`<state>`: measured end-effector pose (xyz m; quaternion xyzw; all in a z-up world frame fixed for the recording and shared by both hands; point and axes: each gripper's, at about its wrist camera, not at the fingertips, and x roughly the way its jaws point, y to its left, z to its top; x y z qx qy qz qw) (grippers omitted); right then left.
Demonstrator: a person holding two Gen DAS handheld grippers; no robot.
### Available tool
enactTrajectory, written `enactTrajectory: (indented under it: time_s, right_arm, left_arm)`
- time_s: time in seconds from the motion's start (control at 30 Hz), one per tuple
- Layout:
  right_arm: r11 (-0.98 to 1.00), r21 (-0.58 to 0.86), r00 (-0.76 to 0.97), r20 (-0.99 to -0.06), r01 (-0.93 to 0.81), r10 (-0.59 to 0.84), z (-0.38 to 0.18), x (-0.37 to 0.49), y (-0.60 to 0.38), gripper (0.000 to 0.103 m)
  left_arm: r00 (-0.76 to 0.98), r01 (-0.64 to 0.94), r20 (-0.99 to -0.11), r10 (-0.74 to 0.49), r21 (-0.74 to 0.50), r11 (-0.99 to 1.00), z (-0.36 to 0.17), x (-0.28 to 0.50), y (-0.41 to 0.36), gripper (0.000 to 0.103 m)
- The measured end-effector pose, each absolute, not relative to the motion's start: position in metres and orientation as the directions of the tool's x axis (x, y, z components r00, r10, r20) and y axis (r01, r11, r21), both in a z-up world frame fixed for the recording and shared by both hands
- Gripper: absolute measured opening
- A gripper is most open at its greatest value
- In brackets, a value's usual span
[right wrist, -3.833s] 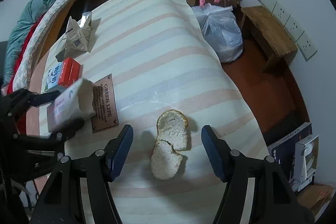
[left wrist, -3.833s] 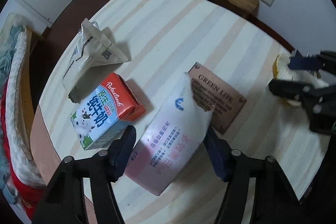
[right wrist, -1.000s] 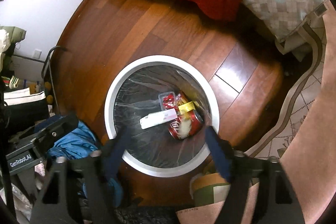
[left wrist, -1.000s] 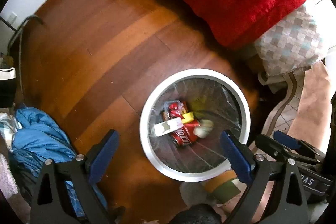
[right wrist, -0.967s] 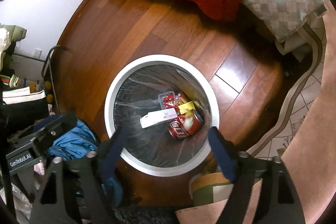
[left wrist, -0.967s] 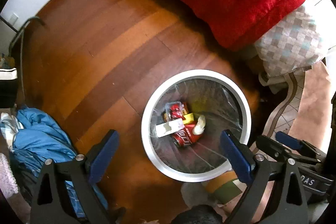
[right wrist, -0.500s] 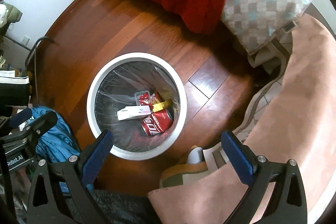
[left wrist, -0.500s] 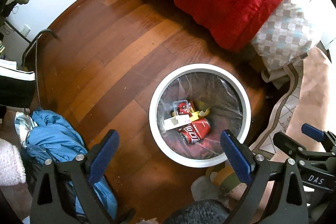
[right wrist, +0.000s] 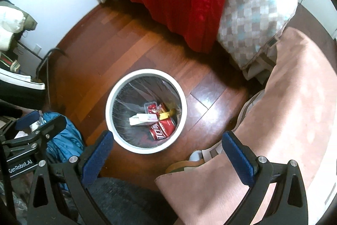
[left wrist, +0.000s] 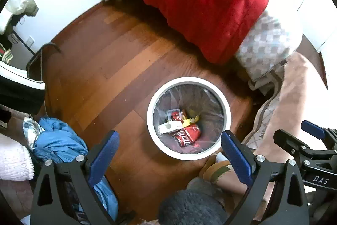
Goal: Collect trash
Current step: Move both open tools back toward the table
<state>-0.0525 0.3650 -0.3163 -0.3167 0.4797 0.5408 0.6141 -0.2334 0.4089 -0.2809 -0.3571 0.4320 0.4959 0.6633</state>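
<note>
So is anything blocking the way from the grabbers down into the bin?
Nothing visible does. The bin has no lid. Both the left hand-held gripper and the right hand-held gripper are open and empty above it, with only trash like a red can inside.

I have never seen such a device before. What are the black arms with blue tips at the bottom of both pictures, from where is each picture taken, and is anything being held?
No robot is here. A person carries a hand-held tool with two fingers in each hand, and a wide-angle camera on each tool looks forward along its fingers.

One picture comes from the left gripper, the other from the right gripper. The blue parts are the soft pads on the fingers. Both tools point down at a wooden floor.

On the floor stands a white round trash bin with a clear liner. Inside it lie a red soda can, a white carton and some small wrappers. Behind it a red blanket hangs from a bed, and blue cloth lies at the left.

Both grippers are wide open and hold nothing; the right one's jaws have just been opening.
</note>
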Motion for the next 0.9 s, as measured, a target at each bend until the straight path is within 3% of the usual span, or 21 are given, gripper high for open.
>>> enactTrajectory:
  time_s: [0.17,0.33,0.53,0.67,0.9]
  right_arm:
    - [0.206,0.18,-0.075,-0.897,-0.962,0.435,-0.274,-0.049,0.341,0.103]
    - [0.232,0.329,-0.173,-0.842,-0.915,0.511,-0.234,-0.031,0.306,0.103]
    - [0.33,0.435,-0.184,-0.795,-0.838,0.578,-0.21,0.03,0.241,0.103]
    - [0.476,0.395,-0.072,-0.823,-0.786,0.563,-0.214,0.107,0.181,0.103]
    - [0.757,0.186,0.178,-0.911,-0.626,0.371,-0.239,0.294,0.074,0.103]
  left_arm:
    - [0.161,-0.96,-0.899,0.408,-0.047,0.275,-0.24,-0.229,0.389,0.098]
    - [0.169,-0.956,-0.879,0.445,-0.036,0.292,-0.209,-0.213,0.367,0.098]
    - [0.207,-0.937,-0.849,0.486,-0.029,0.349,-0.194,-0.161,0.337,0.098]
    - [0.224,-0.896,-0.867,0.446,-0.003,0.444,-0.219,-0.093,0.317,0.098]
    - [0.23,-0.815,-0.907,0.353,0.019,0.579,-0.283,0.075,0.272,0.098]
